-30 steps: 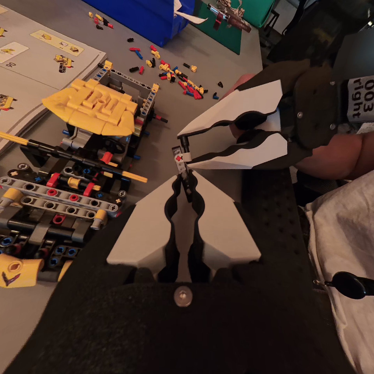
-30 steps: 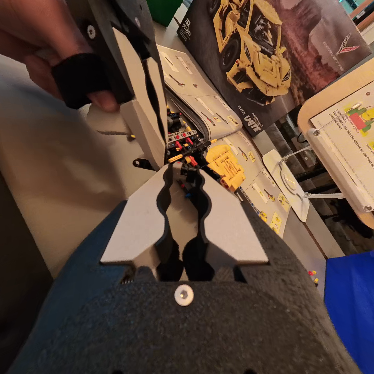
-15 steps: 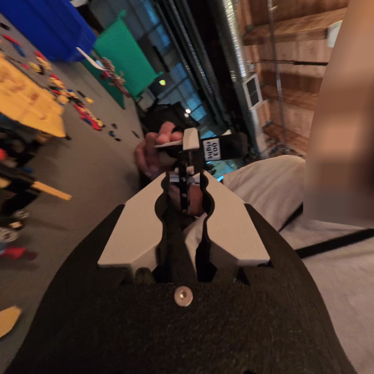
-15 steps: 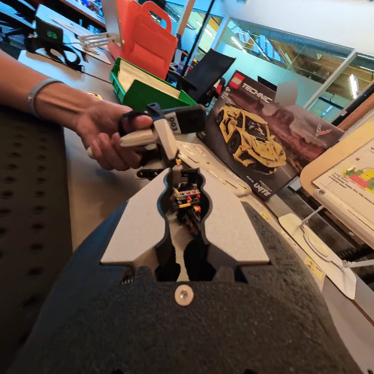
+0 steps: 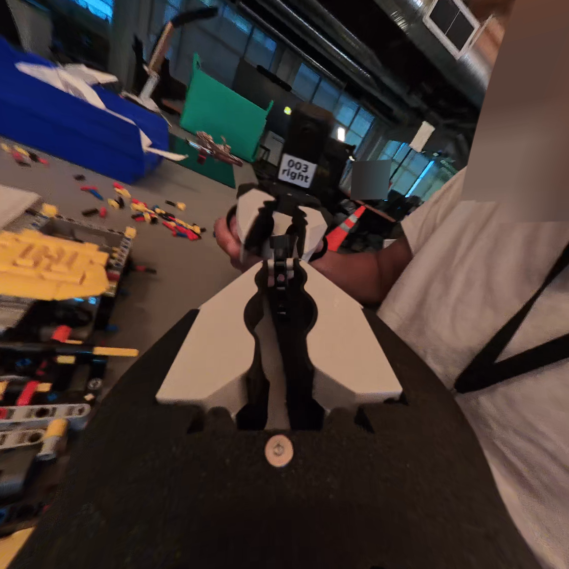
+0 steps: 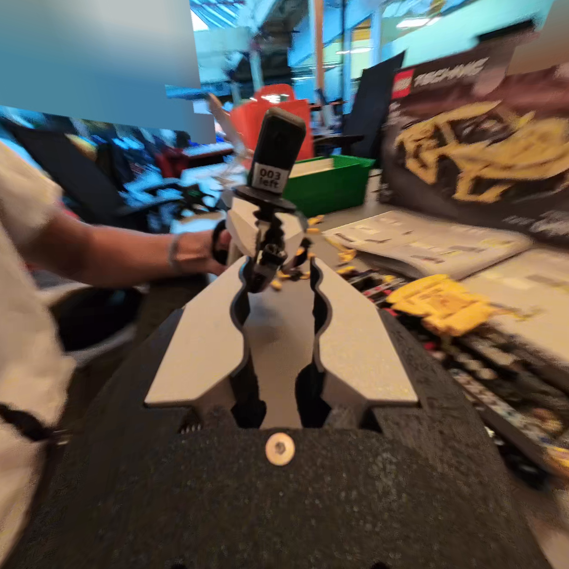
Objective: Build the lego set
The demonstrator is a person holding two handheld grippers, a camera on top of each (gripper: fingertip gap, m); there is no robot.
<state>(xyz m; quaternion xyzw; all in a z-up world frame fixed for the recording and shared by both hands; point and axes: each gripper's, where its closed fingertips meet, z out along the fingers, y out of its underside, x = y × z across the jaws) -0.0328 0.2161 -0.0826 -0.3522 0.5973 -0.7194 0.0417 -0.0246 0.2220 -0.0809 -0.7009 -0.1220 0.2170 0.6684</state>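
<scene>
From the left wrist view, the left claw (image 5: 279,267) is closed narrow on a small black lego piece (image 5: 280,277) held up in the air above the tabletop (image 5: 172,277). The right claw (image 5: 281,246) faces it from just beyond, its tips meeting the same piece; a hand (image 5: 229,243) grips it. To the left on the tabletop stands the half-built model (image 5: 55,308) with its yellow roof panel, blurred. Beyond it lie loose bricks (image 5: 154,212), red, yellow and black, and farther back a blue bin (image 5: 77,123) and a green bin (image 5: 221,114). A white shirt (image 5: 462,308) with a black strap fills the right side.

From the right wrist view, the right claw (image 6: 278,268) stands wide; its left finger (image 6: 215,323) touches the piece (image 6: 266,258), while the right finger is clear of it. The left claw (image 6: 271,246) opposite pinches the piece from behind. The model (image 6: 440,308) sits to the right on the tabletop (image 6: 277,308), beside open instruction booklets (image 6: 415,243). The set's box (image 6: 477,147) stands upright behind them, with a green bin (image 6: 326,184) and an orange bag (image 6: 271,104) farther off. Much of this view is smeared.
</scene>
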